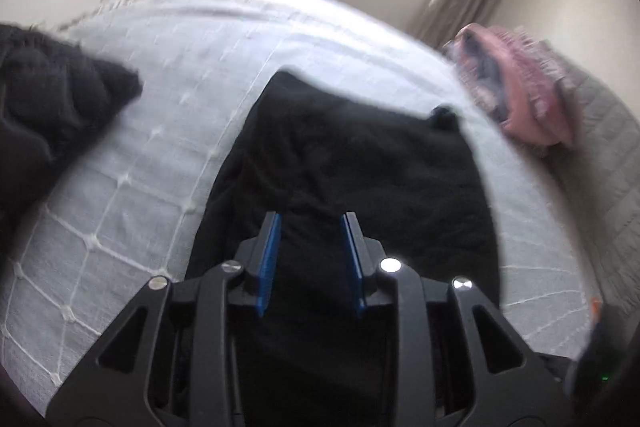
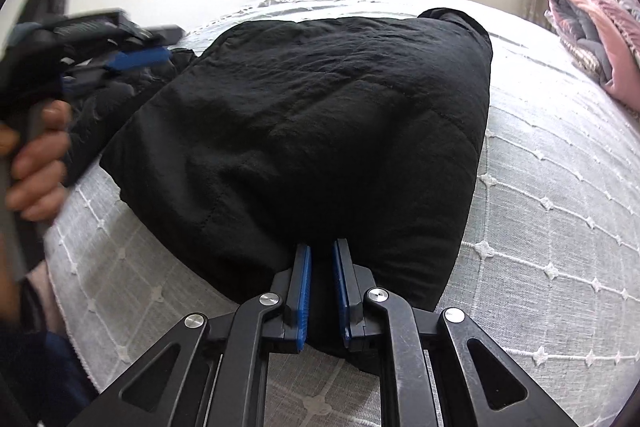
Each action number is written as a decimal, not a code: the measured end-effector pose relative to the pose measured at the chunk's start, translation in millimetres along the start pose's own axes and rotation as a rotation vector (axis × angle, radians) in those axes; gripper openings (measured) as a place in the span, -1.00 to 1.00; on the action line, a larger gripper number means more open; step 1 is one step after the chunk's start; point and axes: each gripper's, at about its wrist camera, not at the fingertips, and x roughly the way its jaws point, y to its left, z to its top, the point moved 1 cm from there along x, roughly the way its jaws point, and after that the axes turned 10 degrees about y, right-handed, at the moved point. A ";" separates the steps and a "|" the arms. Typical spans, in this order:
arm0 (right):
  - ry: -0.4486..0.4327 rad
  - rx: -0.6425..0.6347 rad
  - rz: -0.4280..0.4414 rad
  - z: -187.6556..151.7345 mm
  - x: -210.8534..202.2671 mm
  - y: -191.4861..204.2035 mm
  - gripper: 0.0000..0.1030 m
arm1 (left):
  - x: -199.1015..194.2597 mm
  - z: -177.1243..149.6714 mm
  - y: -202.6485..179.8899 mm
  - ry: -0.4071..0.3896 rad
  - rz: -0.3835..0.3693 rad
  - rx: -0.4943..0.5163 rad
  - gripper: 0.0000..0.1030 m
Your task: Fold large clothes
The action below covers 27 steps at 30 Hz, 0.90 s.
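Observation:
A large black padded garment (image 2: 304, 131) lies folded over on the white bed (image 2: 560, 211). My right gripper (image 2: 321, 247) is shut on its near edge, with black fabric pinched between the blue pads. In the left wrist view the same garment (image 1: 360, 167) lies under my left gripper (image 1: 310, 217), which hovers above it open and empty. The left gripper also shows at the left of the right wrist view (image 2: 136, 59), held in a hand, beside a bunched black part of the garment (image 2: 104, 103).
A second heap of black cloth (image 1: 48, 107) lies at the left on the bed (image 1: 160, 147). A pink and grey folded blanket (image 2: 600, 43) lies at the right edge, also seen in the left wrist view (image 1: 520, 83). A window with curtains is behind the bed.

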 end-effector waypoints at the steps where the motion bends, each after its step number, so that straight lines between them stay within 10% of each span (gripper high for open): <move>1: -0.001 0.008 0.018 1.8 -3.3 -2.3 -0.72 | 9.5 -1.9 4.5 0.019 0.019 -0.013 -0.44; 11: -0.100 0.279 0.041 91.7 -36.1 -93.1 -0.73 | 22.2 0.0 28.4 0.061 -0.025 -0.106 -0.62; 18: 0.012 0.424 0.018 203.3 30.7 -149.9 -0.73 | 22.9 -2.4 34.7 0.082 -0.042 -0.135 -0.71; 27: 0.136 0.311 -0.172 235.4 120.2 -132.0 -0.74 | 24.6 -2.1 29.6 0.079 -0.014 -0.120 -0.71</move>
